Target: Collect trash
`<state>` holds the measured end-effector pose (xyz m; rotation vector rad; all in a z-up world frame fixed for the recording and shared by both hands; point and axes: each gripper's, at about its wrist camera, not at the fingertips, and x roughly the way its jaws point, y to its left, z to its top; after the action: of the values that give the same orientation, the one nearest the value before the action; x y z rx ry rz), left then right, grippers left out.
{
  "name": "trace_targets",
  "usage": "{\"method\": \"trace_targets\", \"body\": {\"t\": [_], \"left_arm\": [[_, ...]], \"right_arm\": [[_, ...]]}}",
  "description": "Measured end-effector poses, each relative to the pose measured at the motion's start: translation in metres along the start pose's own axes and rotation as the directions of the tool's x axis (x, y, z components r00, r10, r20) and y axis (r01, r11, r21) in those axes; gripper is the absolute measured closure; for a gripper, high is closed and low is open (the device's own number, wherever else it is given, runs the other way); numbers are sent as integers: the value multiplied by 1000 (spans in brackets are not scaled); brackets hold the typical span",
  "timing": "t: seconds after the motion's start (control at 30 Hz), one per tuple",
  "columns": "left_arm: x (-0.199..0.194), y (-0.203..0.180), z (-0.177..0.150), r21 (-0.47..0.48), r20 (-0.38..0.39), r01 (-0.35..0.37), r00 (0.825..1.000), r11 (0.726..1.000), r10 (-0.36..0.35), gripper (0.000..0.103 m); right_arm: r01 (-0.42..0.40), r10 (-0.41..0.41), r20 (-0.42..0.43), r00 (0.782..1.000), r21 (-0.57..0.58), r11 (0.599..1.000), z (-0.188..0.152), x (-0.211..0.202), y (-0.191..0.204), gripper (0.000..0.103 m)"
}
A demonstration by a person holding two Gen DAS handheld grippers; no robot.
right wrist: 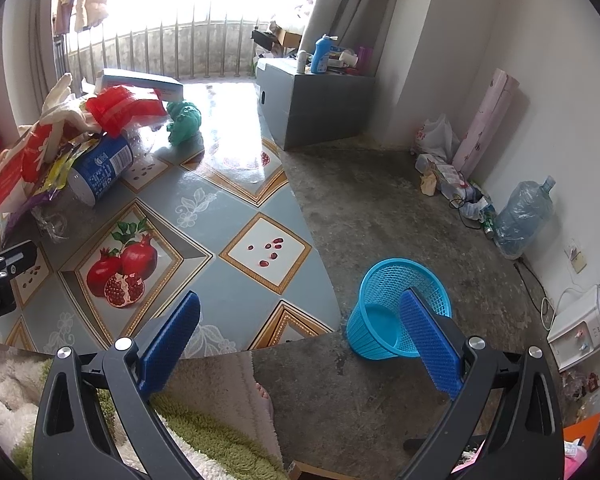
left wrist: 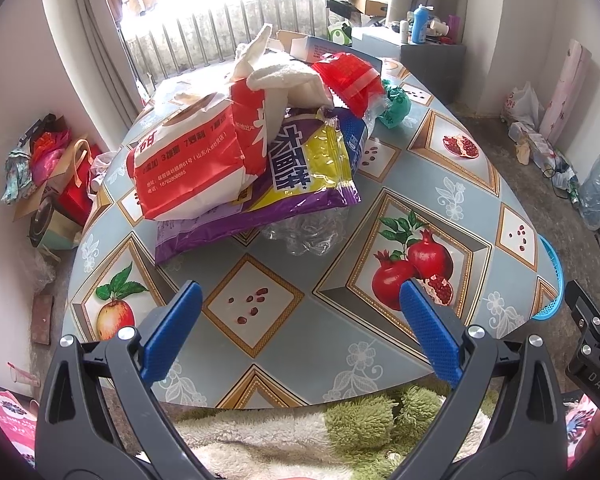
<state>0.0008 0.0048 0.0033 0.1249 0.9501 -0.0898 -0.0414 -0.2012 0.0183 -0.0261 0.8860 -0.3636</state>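
Note:
A heap of trash lies on the round table [left wrist: 300, 328]: a red and white bag [left wrist: 188, 160], a purple and yellow wrapper [left wrist: 300, 176], a crumpled clear bottle [left wrist: 308, 232], a red plastic piece [left wrist: 348, 76], a green bag [left wrist: 396, 104] and a blue-labelled bottle [right wrist: 100, 168]. My left gripper [left wrist: 300, 304] is open and empty, above the table's near side, short of the heap. My right gripper [right wrist: 300, 312] is open and empty, over the table's right edge. A blue mesh basket [right wrist: 396, 312] stands on the floor right of the table; it also shows in the left wrist view [left wrist: 552, 280].
A grey cabinet [right wrist: 316, 100] with bottles stands beyond the table. A large water jug [right wrist: 520, 216], bags and cables lie along the right wall. Boxes and bags [left wrist: 48, 184] are piled on the floor at left. A fluffy green and white garment [left wrist: 300, 432] is at the near edge.

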Motion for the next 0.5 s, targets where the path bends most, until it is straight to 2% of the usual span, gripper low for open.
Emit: {"method": "trace_targets", "body": {"t": [0.2, 0.4, 0.5], "left_arm": [[0, 9, 4, -5, 8, 7, 1000, 1000, -7, 8], [-10, 38, 20, -37, 102, -21, 994, 999, 24, 8], [-10, 56, 30, -53, 133, -23, 991, 998, 30, 8]], "right_arm": [[-14, 14, 30, 999, 11, 1000, 6, -2, 3, 6], [-32, 34, 151, 988, -18, 999, 29, -12, 21, 6], [-81, 89, 198, 976, -48, 996, 41, -16, 34, 6]]}}
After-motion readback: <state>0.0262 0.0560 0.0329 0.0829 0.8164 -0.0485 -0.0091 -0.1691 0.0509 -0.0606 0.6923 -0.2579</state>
